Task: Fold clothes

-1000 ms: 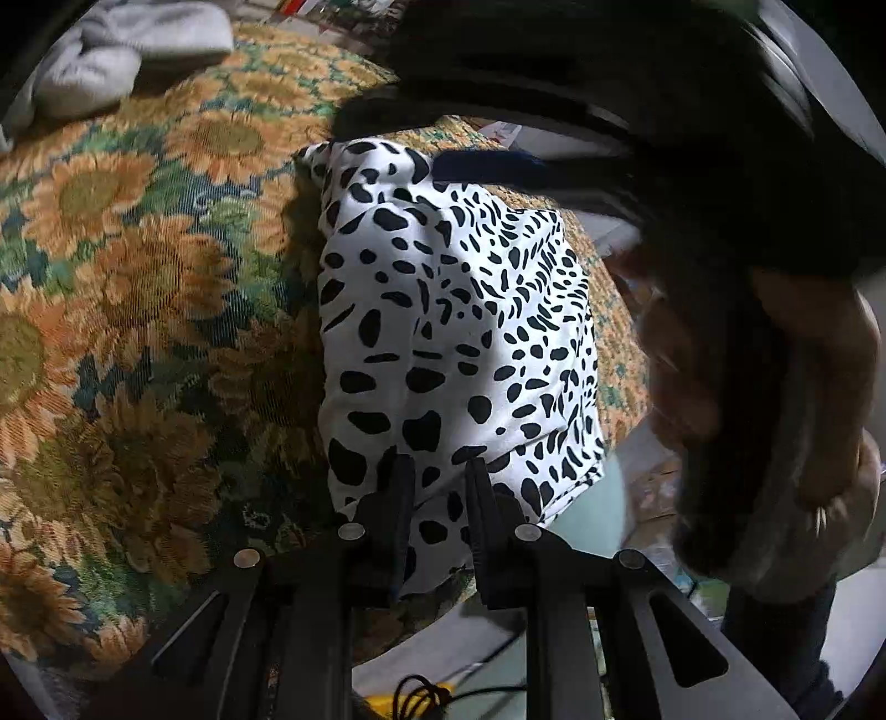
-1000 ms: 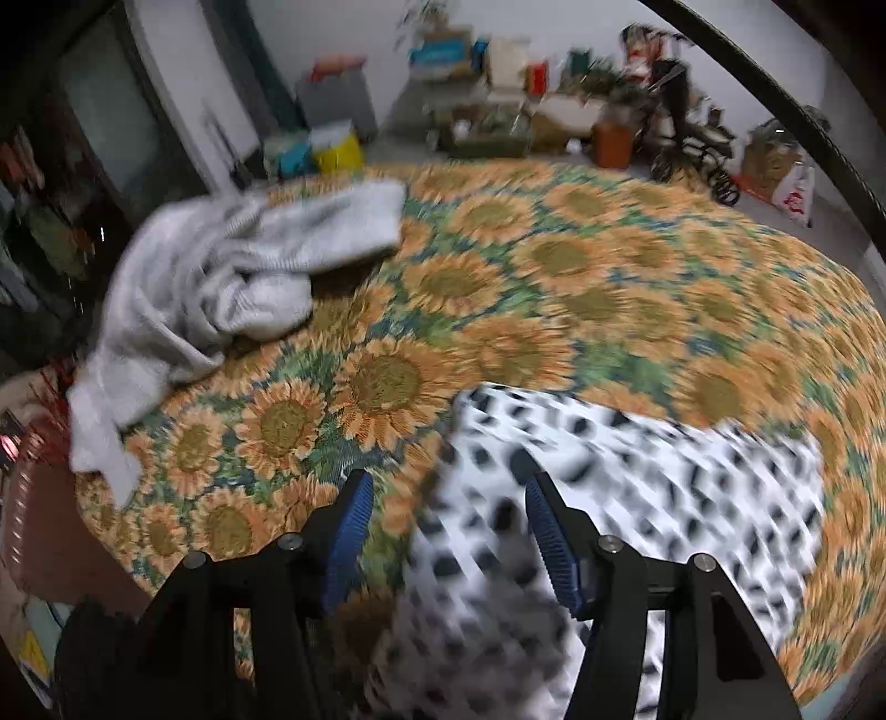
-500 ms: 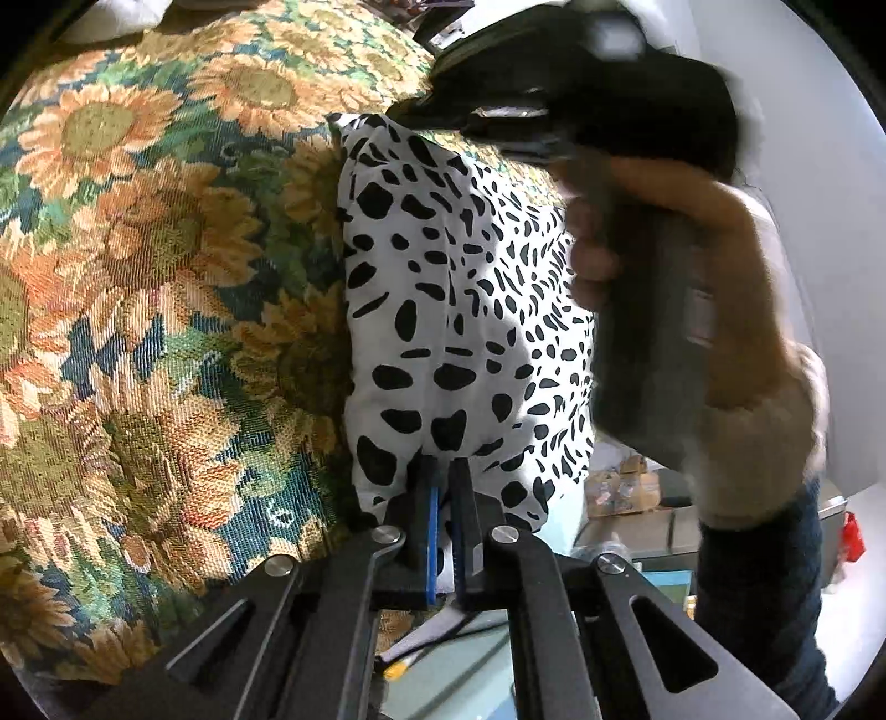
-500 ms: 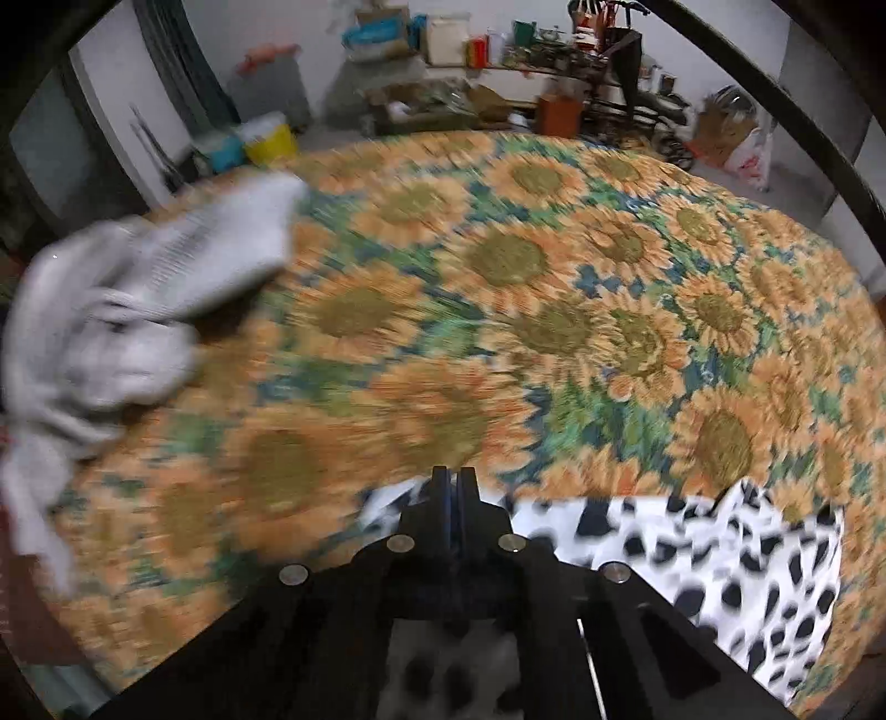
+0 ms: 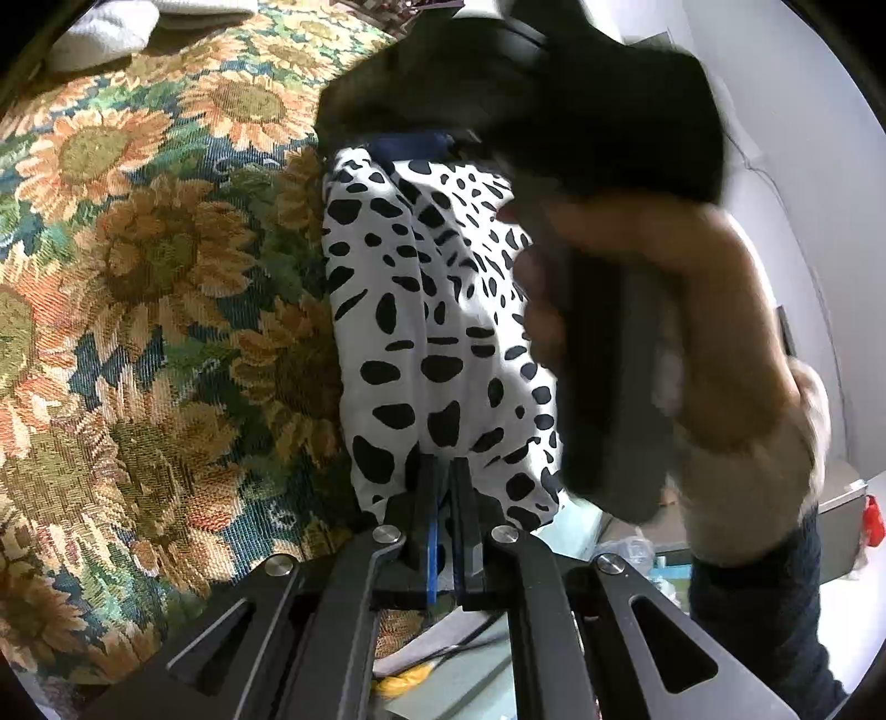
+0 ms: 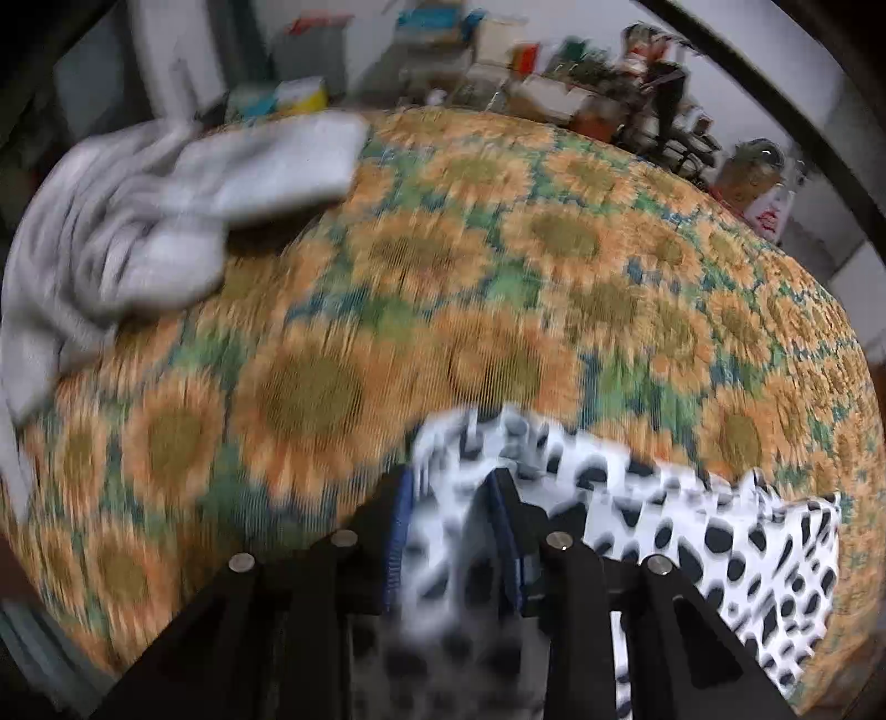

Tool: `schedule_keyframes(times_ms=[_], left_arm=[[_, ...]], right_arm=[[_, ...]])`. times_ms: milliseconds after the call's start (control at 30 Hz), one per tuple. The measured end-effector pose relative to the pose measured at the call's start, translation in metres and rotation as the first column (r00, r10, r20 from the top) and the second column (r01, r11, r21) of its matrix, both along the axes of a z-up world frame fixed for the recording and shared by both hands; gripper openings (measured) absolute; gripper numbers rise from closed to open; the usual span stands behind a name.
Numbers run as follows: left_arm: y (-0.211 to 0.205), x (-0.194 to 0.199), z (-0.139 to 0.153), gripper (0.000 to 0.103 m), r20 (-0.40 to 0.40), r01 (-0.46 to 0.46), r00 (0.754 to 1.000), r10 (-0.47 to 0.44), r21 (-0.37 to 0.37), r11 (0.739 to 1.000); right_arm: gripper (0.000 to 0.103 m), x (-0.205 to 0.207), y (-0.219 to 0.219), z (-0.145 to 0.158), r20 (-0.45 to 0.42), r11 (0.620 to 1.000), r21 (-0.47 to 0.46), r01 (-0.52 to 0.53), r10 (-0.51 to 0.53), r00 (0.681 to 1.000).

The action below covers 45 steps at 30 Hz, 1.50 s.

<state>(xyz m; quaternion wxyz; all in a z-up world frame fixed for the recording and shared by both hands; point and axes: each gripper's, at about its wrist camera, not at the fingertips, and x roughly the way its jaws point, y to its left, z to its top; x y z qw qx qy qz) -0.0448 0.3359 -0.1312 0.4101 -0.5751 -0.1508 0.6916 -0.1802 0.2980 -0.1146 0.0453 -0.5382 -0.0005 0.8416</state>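
Note:
A white cloth with black spots (image 5: 421, 310) lies folded on the sunflower tablecloth (image 5: 138, 277) near the table's edge. My left gripper (image 5: 443, 465) is shut on the cloth's near hem. A person's hand (image 5: 664, 310) holds my right gripper (image 5: 410, 145) low over the cloth's far end. In the right wrist view, which is blurred, the right gripper (image 6: 451, 487) has its jaws opening, and a fold of the spotted cloth (image 6: 692, 531) runs loosely between them.
A crumpled grey garment (image 6: 138, 194) lies at the far left of the table, and its corner (image 5: 111, 27) shows in the left wrist view. Shelves and clutter stand beyond the table. The table's edge drops off just below the left gripper.
The left jaws closed on the cloth's hem and stay shut. The right jaws went from wide to shut, then parted again as that gripper sank toward the table.

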Motion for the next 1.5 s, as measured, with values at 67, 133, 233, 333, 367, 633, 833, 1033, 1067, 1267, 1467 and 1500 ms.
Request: schedule_keyframes(times_ms=[67, 133, 233, 333, 367, 633, 833, 1033, 1067, 1267, 1467, 1500], left_arm=[[0.005, 0.004, 0.002, 0.006, -0.022, -0.002, 1.000, 0.002, -0.017, 1.000], [0.009, 0.008, 0.003, 0.006, -0.042, -0.008, 0.999, 0.007, -0.028, 1.000], [0.012, 0.011, 0.000, 0.006, -0.039, -0.025, 0.999, 0.024, -0.017, 1.000], [0.021, 0.014, 0.001, 0.006, -0.057, -0.014, 0.998, 0.011, -0.044, 0.999], [0.024, 0.015, 0.002, 0.006, -0.063, -0.011, 0.998, 0.008, -0.052, 0.999], [0.037, 0.026, -0.004, 0.006, -0.092, -0.019, 0.996, 0.015, -0.044, 0.999], [0.052, 0.035, -0.006, 0.006, -0.121, -0.022, 0.993, 0.014, -0.066, 0.998], [0.066, 0.044, -0.010, 0.006, -0.121, -0.031, 0.992, 0.022, -0.071, 0.997], [0.069, 0.045, -0.010, 0.006, -0.119, -0.035, 0.993, 0.026, -0.070, 0.997], [-0.021, -0.024, -0.001, 0.006, -0.046, -0.014, 0.999, 0.015, 0.022, 1.000], [-0.024, -0.065, 0.047, 0.006, -0.098, -0.088, 0.991, 0.085, -0.022, 0.996], [-0.019, -0.067, 0.050, 0.006, -0.092, -0.079, 0.993, 0.074, -0.059, 0.995]], right_arm=[[0.031, 0.005, 0.003, 0.008, -0.021, 1.000, -0.024, 0.002, -0.002, 1.000], [0.036, 0.023, 0.008, 0.025, -0.062, 0.998, -0.060, -0.009, 0.005, 0.998], [0.049, 0.064, 0.015, 0.056, -0.143, 0.995, -0.088, -0.045, 0.032, 0.989], [0.049, 0.088, 0.011, 0.050, -0.066, 0.998, -0.021, -0.062, 0.061, 0.996], [0.049, 0.088, 0.012, 0.041, -0.041, 0.998, -0.012, -0.058, 0.057, 0.998], [0.063, 0.053, 0.029, 0.003, -0.012, 0.997, 0.004, 0.071, -0.071, 0.997], [0.056, 0.046, 0.045, 0.010, -0.059, 0.994, -0.025, 0.109, -0.110, 0.992], [0.070, 0.138, 0.036, 0.024, -0.070, 0.999, 0.051, 0.006, -0.003, 0.998], [0.070, 0.155, 0.034, 0.019, -0.058, 0.997, 0.076, -0.006, 0.010, 0.998], [0.072, 0.232, 0.050, 0.012, -0.082, 0.998, -0.008, 0.056, -0.056, 0.995], [0.061, 0.244, 0.079, 0.044, -0.171, 0.985, -0.125, 0.121, -0.142, 0.975], [0.061, 0.239, 0.079, 0.044, -0.184, 0.985, -0.126, 0.115, -0.137, 0.973]])
